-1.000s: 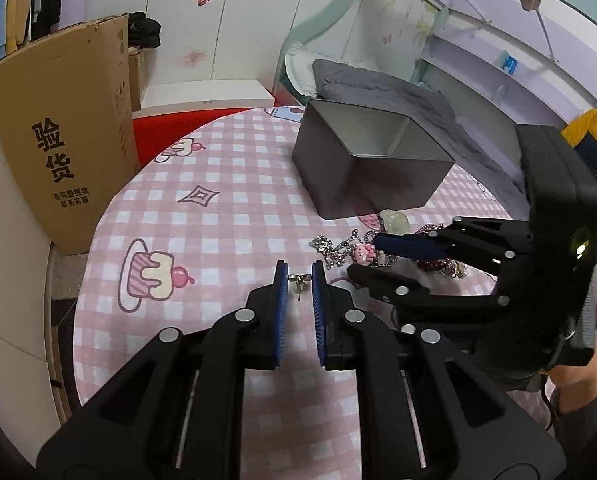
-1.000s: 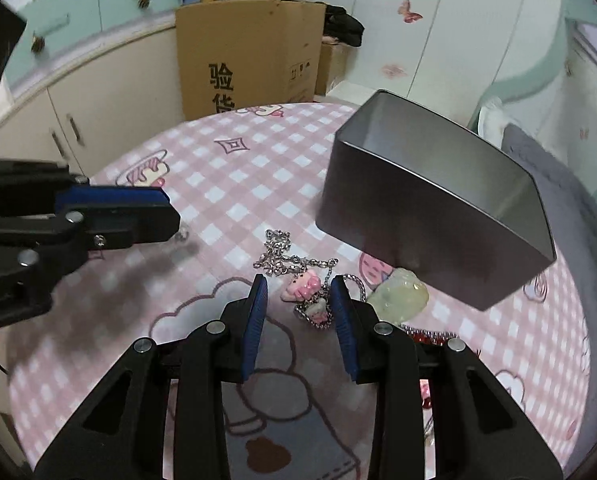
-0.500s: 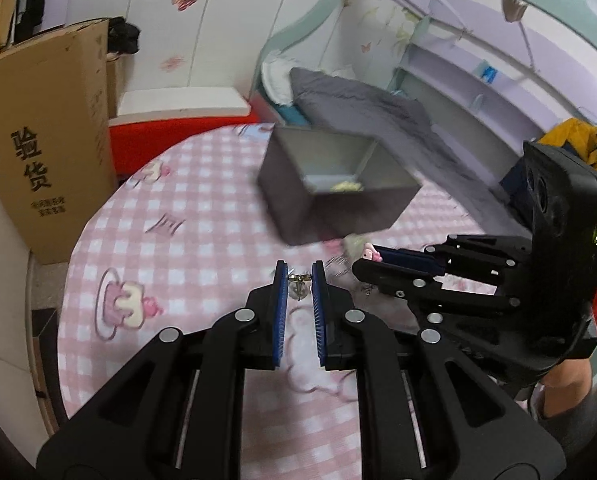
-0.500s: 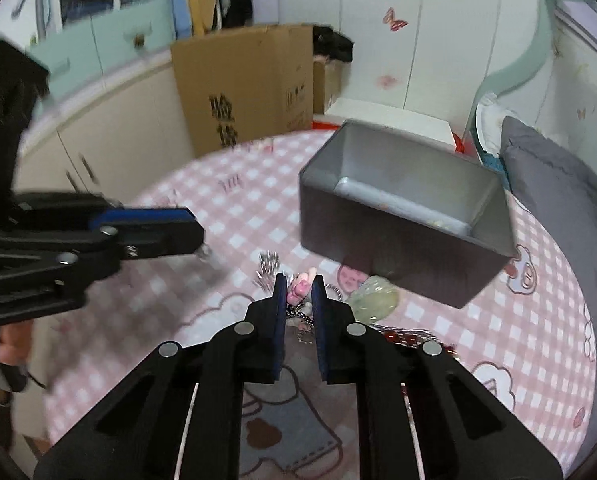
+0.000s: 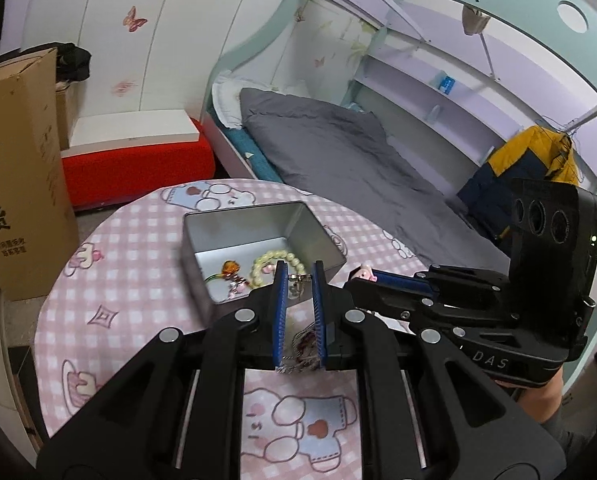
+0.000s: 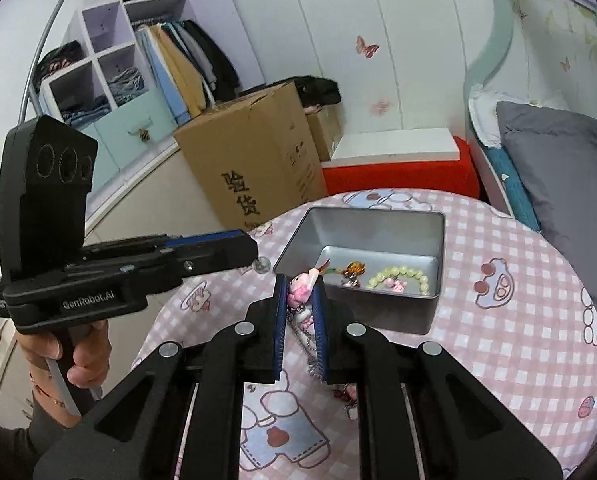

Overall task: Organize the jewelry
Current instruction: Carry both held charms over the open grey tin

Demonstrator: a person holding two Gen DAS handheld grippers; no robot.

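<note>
An open silver tin (image 5: 234, 222) (image 6: 374, 220) stands on the pink checked round table (image 5: 118, 240). Inside lie a pale bead bracelet (image 5: 274, 260) (image 6: 402, 276) and an amber charm (image 5: 229, 267) (image 6: 354, 269). My left gripper (image 5: 297, 278) is shut on a small silver earring stud (image 5: 298, 279) and holds it above the tin's near edge. My right gripper (image 6: 300, 292) is shut on a pink charm chain (image 6: 300, 288), lifted above the table left of the tin; its chain hangs down between the fingers. The right gripper also shows in the left wrist view (image 5: 378, 278), the left gripper in the right wrist view (image 6: 254, 256).
A large cardboard box (image 6: 254, 160) stands on the floor beyond the table. A red bench (image 5: 138, 168) and a bed with grey bedding (image 5: 338, 148) lie behind. More jewelry (image 6: 346, 396) lies on the table under my right gripper.
Both grippers rose off the table with their pieces and moved toward the tin. The right gripper closed on the pink charm chain; the tin's inside came into view.
</note>
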